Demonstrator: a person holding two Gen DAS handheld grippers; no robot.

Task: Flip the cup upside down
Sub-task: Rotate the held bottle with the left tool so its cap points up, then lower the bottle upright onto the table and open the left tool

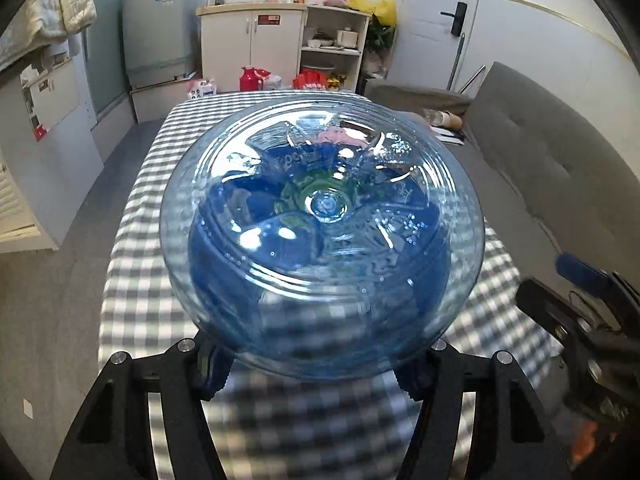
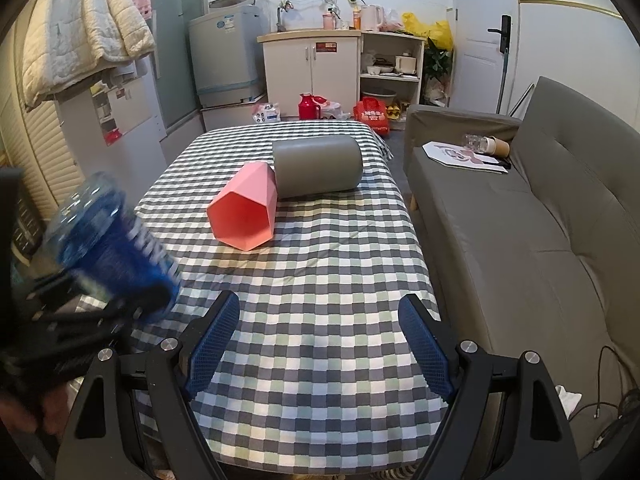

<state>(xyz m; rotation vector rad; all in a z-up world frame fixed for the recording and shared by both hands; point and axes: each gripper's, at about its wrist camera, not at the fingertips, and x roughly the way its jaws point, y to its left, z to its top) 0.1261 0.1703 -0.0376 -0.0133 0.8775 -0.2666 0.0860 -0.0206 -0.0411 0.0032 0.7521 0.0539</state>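
Note:
A clear blue plastic cup [image 1: 320, 236] fills the left wrist view, its base facing the camera. My left gripper [image 1: 314, 372] is shut on it, fingers at either side of its near end. In the right wrist view the same blue cup [image 2: 108, 240] shows blurred at the left, tilted and held above the table by the left gripper. My right gripper [image 2: 320, 344] hangs open over the near part of the checked tablecloth [image 2: 320, 264], nothing between its blue pads [image 2: 212, 344]. A pink hexagonal cup [image 2: 246, 210] and a grey cylindrical cup [image 2: 318, 166] lie on their sides mid-table.
A grey sofa [image 2: 540, 220] runs along the table's right side with papers and a paper cup on it. Beyond the table's far end stand a white cabinet [image 2: 312, 68], a washing machine [image 2: 228, 56] and red items on the floor. A hand [image 2: 36, 412] shows at lower left.

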